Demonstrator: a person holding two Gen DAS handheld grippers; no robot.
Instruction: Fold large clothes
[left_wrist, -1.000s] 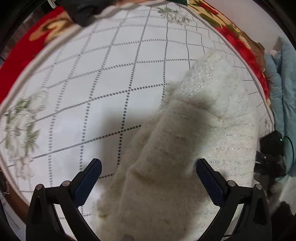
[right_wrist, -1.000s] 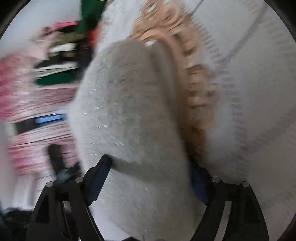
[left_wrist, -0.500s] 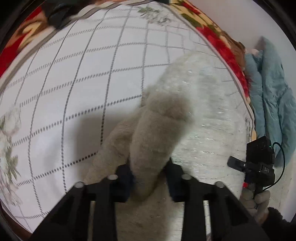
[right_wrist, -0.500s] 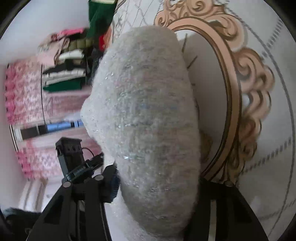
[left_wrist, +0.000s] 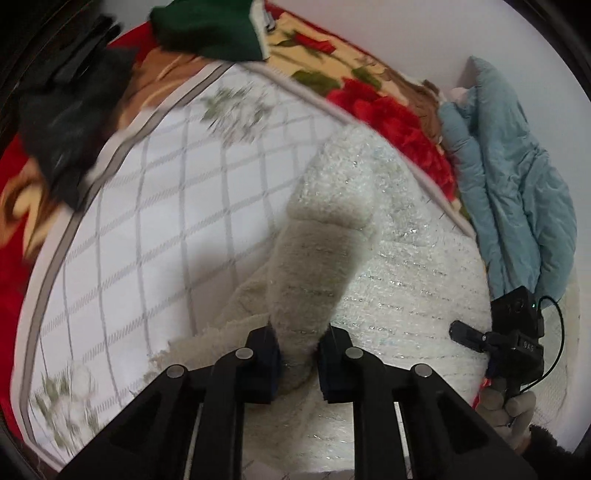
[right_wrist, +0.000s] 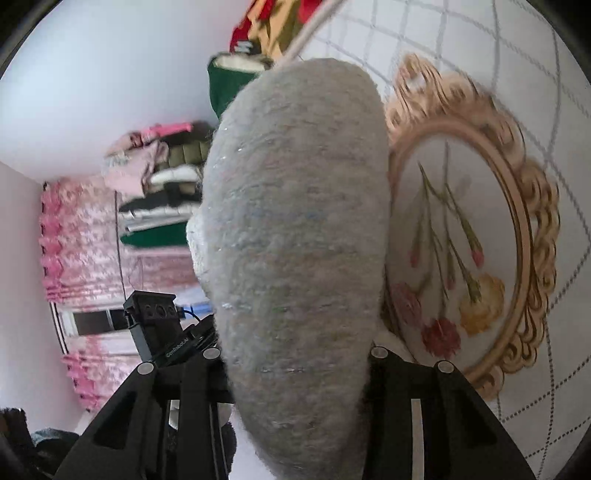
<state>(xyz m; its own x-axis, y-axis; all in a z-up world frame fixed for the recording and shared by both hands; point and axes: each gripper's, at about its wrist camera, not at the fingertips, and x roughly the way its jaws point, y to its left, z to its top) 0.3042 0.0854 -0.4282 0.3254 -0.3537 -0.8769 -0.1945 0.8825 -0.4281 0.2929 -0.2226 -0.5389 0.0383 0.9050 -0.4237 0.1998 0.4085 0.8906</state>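
A fluffy cream sweater (left_wrist: 391, 258) with glittery threads lies on a white bed cover. In the left wrist view a pinched-up ridge of it runs back between the blue pads of my left gripper (left_wrist: 298, 354), whose jaws are closing and press on the fabric. My right gripper (right_wrist: 295, 373) holds another thick bunch of the sweater (right_wrist: 295, 221), which bulges up and hides the pads; its jaws are closing too. A gloved hand (left_wrist: 506, 406) holds the right gripper at the sweater's right edge.
The white cover (left_wrist: 147, 229) has a grey grid and an oval gold-framed flower print (right_wrist: 461, 240). Around it lie a red floral blanket (left_wrist: 376, 107), a dark green garment (left_wrist: 210, 29), a black garment (left_wrist: 66, 110) and a blue padded jacket (left_wrist: 517, 177). Folded clothes (right_wrist: 159, 195) are stacked by a pink curtain.
Both grippers went from wide open around the flat sweater to closed on bunches of it. Both have risen, pulling the fabric up off the cover.
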